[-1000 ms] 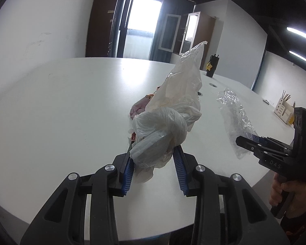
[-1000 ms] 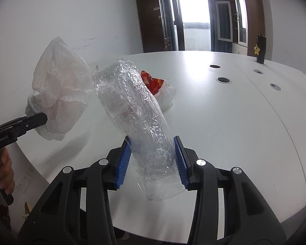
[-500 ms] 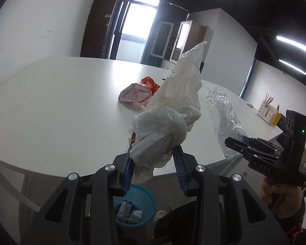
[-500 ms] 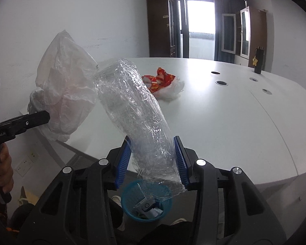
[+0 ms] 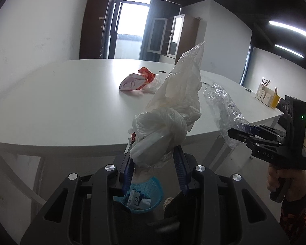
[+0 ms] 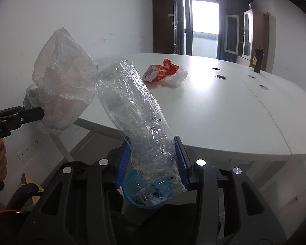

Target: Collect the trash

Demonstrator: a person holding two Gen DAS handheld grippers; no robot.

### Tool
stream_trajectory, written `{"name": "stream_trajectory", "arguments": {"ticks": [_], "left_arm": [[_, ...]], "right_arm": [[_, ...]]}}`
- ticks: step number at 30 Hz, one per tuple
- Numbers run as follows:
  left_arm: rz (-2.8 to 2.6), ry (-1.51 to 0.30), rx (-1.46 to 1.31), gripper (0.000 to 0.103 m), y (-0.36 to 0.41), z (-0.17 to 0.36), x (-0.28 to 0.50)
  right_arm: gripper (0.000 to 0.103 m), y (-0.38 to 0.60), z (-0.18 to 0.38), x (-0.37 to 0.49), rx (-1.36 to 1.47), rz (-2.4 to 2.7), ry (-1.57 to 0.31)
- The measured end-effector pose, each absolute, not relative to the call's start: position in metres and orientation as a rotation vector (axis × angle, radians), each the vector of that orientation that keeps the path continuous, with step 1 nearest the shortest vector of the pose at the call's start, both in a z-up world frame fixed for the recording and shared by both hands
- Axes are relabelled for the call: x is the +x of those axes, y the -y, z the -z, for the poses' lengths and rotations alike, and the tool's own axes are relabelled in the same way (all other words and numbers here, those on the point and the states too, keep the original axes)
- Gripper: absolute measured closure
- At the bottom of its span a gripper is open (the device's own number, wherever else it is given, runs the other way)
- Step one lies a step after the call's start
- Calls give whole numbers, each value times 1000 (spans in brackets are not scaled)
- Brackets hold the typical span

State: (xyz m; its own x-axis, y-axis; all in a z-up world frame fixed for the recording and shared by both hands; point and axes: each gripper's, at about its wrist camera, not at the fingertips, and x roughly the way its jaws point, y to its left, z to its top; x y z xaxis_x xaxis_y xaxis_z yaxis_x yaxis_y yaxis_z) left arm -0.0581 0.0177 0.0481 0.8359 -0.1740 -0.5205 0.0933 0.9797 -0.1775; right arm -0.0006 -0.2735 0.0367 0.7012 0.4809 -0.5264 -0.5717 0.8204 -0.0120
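Both grippers pulled back off the white table (image 5: pixel 51 106) since a second ago; left gripper (image 5: pixel 153 169) clamps the knotted white plastic bag (image 5: pixel 169 118), right gripper (image 6: pixel 153 159) the crumpled clear wrap (image 6: pixel 136 110); blue mesh bin (image 5: pixel 151 196) now sits below both, drop looks next; red-white wrapper (image 5: pixel 136 79) left on the table.

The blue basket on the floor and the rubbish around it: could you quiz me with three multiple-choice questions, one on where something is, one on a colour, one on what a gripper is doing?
1. Where is the blue basket?
A. on the white table
B. on the floor, below the grippers
C. on a chair

2. What colours is the wrapper left on the white table?
A. red and white
B. green
C. black

3. What is the right gripper doing?
A. standing empty
B. clamping the clear plastic wrap
C. holding a cup

Answers:
1 B: it shows beneath the fingers, past the table's edge.
2 A: red print on white.
3 B: both pads press on the wrap.
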Motion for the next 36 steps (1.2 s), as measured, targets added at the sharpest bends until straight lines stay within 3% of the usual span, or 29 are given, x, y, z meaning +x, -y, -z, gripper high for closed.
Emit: {"name": "stream_trajectory", "arguments": {"ticks": [18,36], "left_arm": [[210,-815,-159,68,-12,46,-60],[112,-1013,-240,68,-16,156,29]], "right_arm": [[63,270,57,-12,-169,-645,-736],[63,234,174,62,-77,-620,-1021]]}}
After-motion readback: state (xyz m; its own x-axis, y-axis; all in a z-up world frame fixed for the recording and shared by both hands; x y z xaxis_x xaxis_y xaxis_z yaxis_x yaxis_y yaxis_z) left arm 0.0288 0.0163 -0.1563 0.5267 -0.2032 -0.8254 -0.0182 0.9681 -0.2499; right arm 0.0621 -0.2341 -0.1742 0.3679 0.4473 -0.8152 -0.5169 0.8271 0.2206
